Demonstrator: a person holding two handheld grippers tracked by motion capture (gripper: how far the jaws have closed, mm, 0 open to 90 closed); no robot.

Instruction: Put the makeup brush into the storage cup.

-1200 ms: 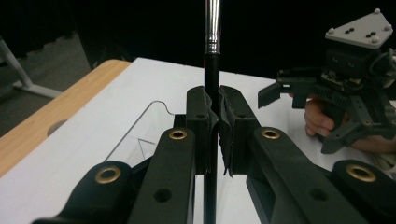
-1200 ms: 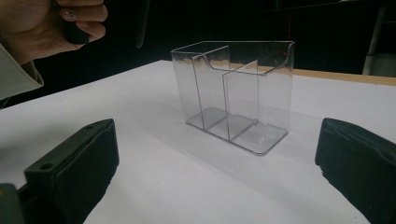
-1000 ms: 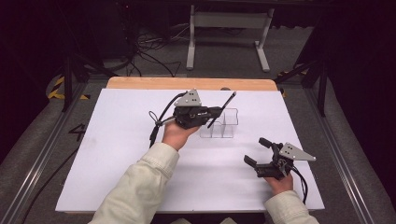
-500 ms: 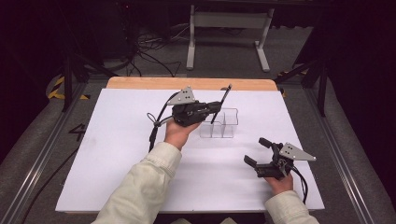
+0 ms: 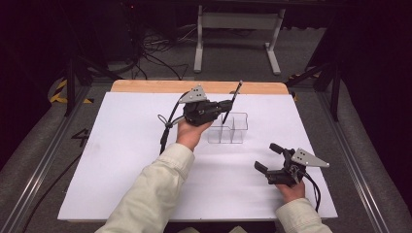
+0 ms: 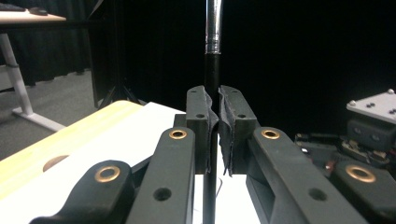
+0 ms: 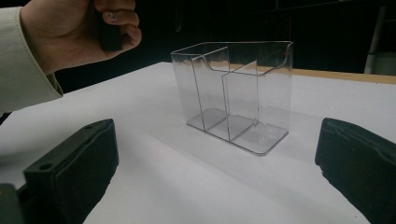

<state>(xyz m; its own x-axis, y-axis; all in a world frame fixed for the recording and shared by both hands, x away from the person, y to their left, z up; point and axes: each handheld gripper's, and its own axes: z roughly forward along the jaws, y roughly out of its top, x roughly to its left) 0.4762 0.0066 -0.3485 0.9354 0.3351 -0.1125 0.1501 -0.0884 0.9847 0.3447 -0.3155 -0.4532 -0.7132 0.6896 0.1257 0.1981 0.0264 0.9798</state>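
Standing empty, the clear organizer (image 7: 233,95) sits below the gripper-held pen (image 5: 231,102).

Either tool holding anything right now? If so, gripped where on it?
The left tool is shut on a black pen, clamped on its black barrel below the silver band. The right tool is open and holds nothing.

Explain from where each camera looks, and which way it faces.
High view: above the table's near side, looking forward and down; both forearms, left gripper, right gripper.
Left gripper view: along its shut jaws clamping a black pen.
Right gripper view: between open jaws toward the clear organizer; a hand.
Shared: organizer, pen, white tabletop.
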